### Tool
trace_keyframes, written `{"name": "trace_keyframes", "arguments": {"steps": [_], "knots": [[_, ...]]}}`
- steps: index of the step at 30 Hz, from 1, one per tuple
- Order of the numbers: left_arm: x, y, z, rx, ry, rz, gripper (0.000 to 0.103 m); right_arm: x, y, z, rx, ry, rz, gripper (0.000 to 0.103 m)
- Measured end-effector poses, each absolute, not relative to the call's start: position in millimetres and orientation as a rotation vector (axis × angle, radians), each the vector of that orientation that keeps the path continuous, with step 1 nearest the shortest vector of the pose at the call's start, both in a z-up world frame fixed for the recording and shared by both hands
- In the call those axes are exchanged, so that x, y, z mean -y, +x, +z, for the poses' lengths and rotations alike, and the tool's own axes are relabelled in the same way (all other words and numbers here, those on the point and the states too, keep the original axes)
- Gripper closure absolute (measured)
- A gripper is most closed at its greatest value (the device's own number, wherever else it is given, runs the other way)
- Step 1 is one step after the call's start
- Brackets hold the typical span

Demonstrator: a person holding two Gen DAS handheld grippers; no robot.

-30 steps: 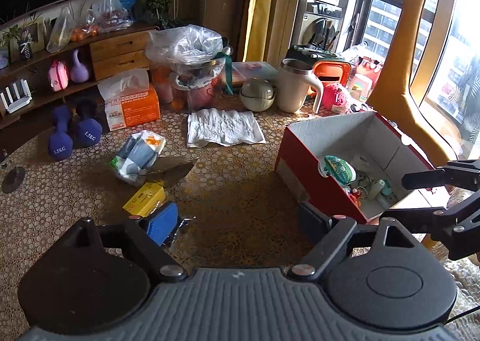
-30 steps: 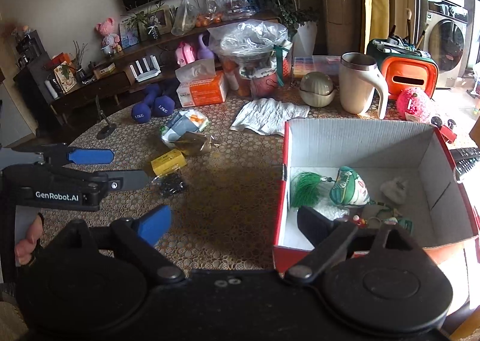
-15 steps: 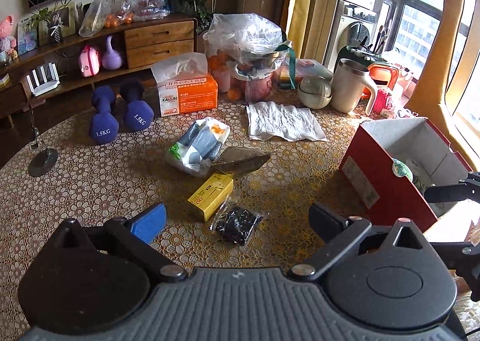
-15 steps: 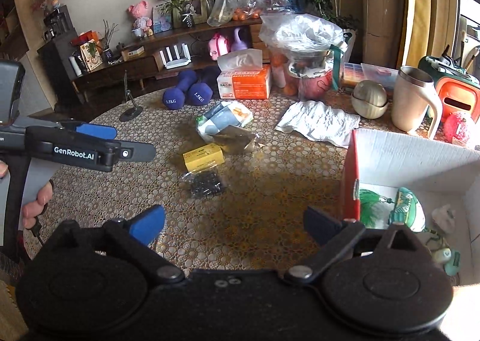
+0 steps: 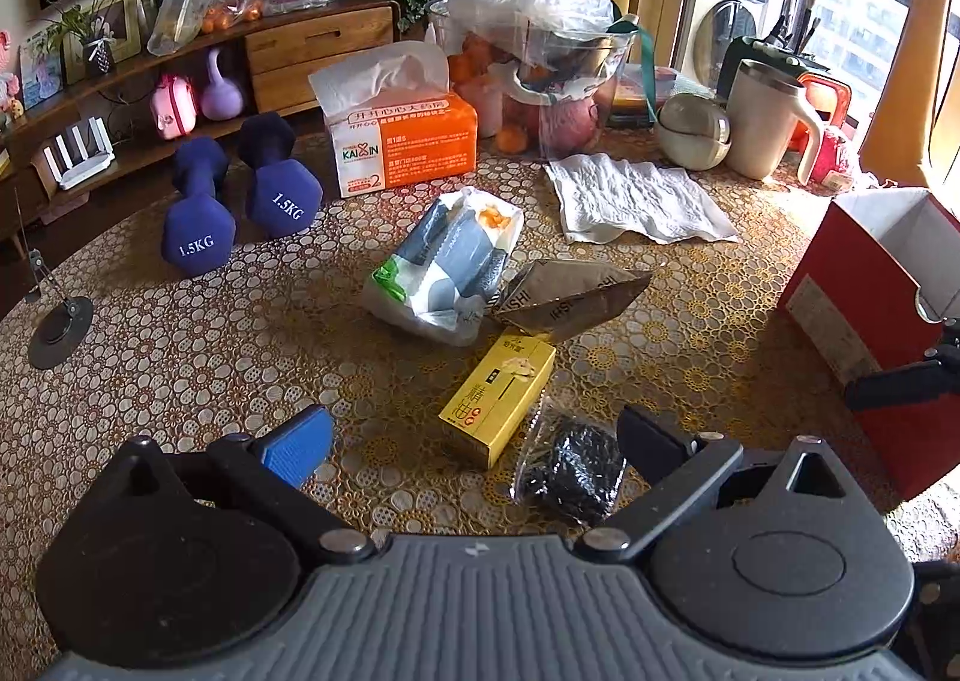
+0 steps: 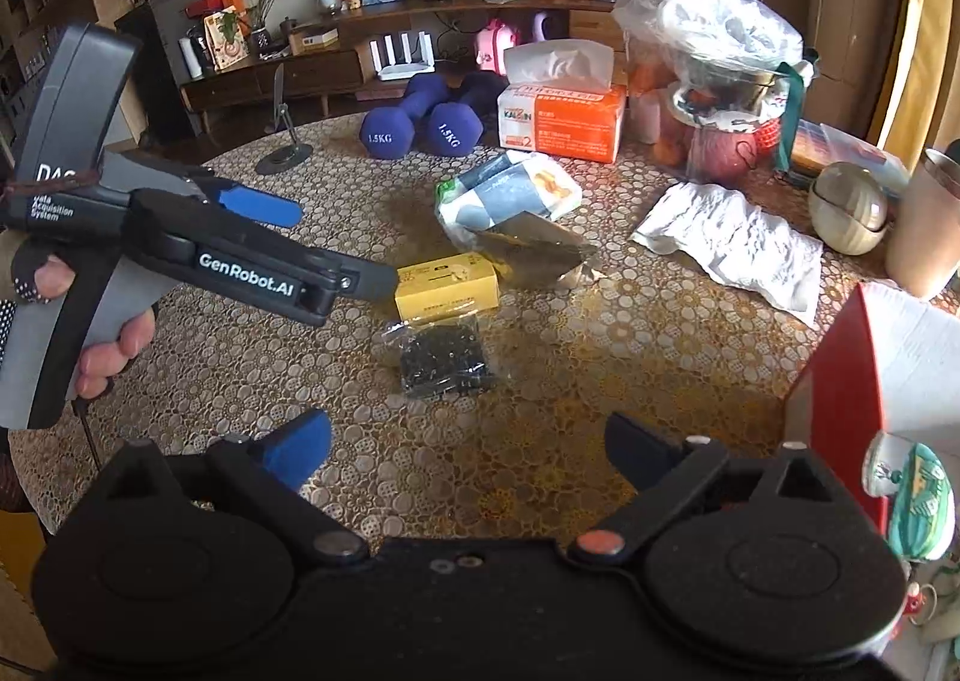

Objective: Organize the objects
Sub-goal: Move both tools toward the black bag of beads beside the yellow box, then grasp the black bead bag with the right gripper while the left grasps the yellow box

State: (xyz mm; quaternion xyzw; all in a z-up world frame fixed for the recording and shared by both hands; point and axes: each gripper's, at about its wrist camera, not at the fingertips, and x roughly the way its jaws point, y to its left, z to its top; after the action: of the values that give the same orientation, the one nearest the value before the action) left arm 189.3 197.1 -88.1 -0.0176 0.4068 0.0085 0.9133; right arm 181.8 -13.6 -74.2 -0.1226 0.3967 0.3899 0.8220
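Note:
A yellow box (image 5: 499,394) lies on the patterned table, with a clear bag of black bits (image 5: 570,471) at its right. Behind them lie a white and grey packet (image 5: 447,261) and a brown foil pouch (image 5: 570,294). My left gripper (image 5: 474,438) is open and empty, just in front of the yellow box and the black bag. My right gripper (image 6: 468,450) is open and empty, a little short of the black bag (image 6: 441,354). The left gripper (image 6: 336,249) also shows there, beside the yellow box (image 6: 447,285). A red box (image 5: 870,291) stands at the right.
Two blue dumbbells (image 5: 240,201), an orange tissue pack (image 5: 402,141), a bagged fruit bowl (image 5: 540,57), a white cloth (image 5: 636,198), a round pot (image 5: 693,132) and a mug (image 5: 762,120) stand at the back. A small black stand (image 5: 57,321) is at the left. The red box (image 6: 840,399) holds small items.
Both grippers have swung left, away from the red box and toward the loose items in the middle of the table. Both stay open and empty.

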Motion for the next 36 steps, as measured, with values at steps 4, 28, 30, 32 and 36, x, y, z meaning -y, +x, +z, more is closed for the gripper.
{"name": "trace_keyframes", "arguments": {"steps": [4,28,30,32,36], "knots": [[-200.6,204.8,-102.6,-0.850,-0.022,0.017,0.001,-7.8,190.6,-90.8,-0.848,-0.301,0.854,0.006],[-201.9,251.1,-147.0,-0.883,-0.040,-0.050,0.031,-64.5,220.0,-144.0,-0.802,-0.391,0.902,0.020],[-201.1,250.6,-147.0,-0.880,-0.036,-0.058,0.037,-66.3,221.0,-146.2,-0.800,-0.393,0.900,0.022],[-200.5,249.7,-146.7,-0.876,-0.036,-0.068,0.044,-67.5,221.1,-147.8,-0.798,-0.400,0.902,0.025],[-198.2,248.4,-145.2,-0.875,-0.043,-0.087,0.057,-69.6,221.5,-148.9,-0.796,-0.413,0.906,0.034]]}}
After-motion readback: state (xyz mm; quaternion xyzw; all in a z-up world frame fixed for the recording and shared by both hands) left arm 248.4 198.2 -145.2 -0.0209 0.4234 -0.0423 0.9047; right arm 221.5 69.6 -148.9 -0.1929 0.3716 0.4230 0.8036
